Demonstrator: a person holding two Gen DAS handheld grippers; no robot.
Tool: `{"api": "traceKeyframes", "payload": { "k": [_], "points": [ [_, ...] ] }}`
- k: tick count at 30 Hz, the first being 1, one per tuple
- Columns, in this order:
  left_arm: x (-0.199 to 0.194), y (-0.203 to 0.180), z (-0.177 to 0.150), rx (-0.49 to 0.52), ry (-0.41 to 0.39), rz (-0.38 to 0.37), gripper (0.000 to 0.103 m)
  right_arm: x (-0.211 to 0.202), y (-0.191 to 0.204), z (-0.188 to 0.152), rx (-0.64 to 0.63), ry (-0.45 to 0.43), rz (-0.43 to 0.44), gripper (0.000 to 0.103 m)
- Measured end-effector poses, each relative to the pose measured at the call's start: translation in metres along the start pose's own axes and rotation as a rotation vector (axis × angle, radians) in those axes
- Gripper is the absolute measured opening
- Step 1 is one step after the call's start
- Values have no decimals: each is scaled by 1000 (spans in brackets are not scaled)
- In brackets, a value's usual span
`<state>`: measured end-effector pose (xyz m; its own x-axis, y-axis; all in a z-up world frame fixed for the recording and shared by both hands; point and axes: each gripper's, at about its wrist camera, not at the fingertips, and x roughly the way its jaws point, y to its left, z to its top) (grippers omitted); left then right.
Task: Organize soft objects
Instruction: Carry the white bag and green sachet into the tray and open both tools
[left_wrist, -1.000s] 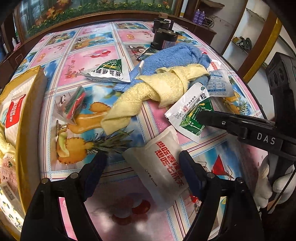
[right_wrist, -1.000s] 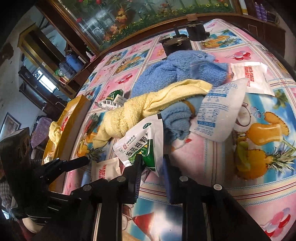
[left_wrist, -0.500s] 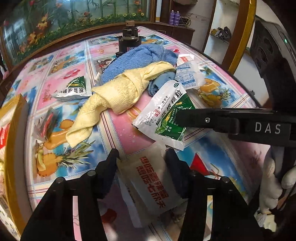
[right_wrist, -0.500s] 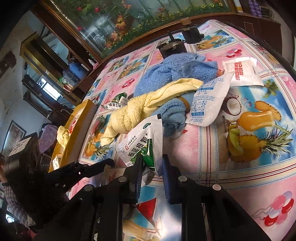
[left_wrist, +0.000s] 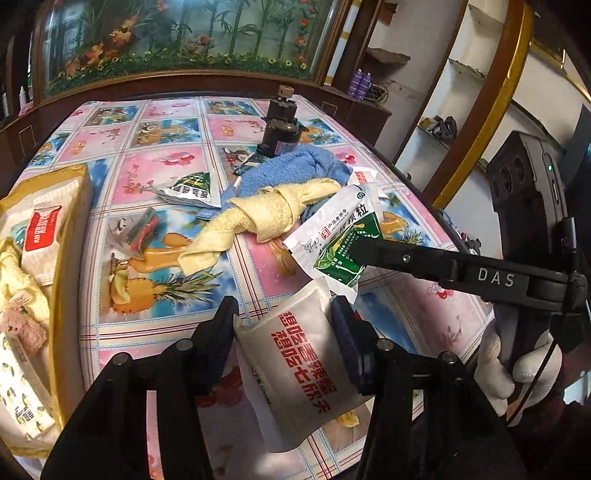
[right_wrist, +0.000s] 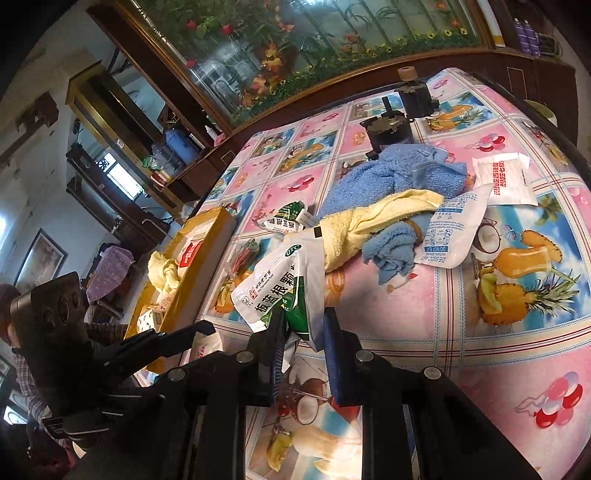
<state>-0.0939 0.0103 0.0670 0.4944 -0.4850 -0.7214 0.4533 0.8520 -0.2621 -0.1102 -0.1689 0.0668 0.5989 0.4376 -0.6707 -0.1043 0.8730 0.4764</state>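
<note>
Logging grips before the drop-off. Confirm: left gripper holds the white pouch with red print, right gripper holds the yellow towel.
Partly wrong. The left gripper does hold the white pouch. But the right gripper pinches the green-and-white sachet, as the right wrist view shows; the yellow towel lies on the table.

Setting: home, living/dining rm. Evidence: table w/ fruit-print vinyl cloth (left_wrist: 155, 173); large fish tank (right_wrist: 332, 48) in dark wood cabinet along far wall, bamboo backdrop, fake flowers; framed picture (right_wrist: 38, 260) on wall; white wall shelves (left_wrist: 461, 92) w/ misc. items; purple bottles (left_wrist: 361, 82) on sideboard.
</note>
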Motion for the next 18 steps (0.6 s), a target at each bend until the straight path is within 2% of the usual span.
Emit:
{"api": "traceKeyframes", "payload": {
  "k": [12, 18],
  "points": [
    [-59, 66, -6, -162, -137, 94, 50, -7, 39, -4, -69, -5, 29, 20],
    [-76, 106, -10, -254, -182, 152, 51, 3, 59, -5, -104, 18, 45, 20]
  ]
}}
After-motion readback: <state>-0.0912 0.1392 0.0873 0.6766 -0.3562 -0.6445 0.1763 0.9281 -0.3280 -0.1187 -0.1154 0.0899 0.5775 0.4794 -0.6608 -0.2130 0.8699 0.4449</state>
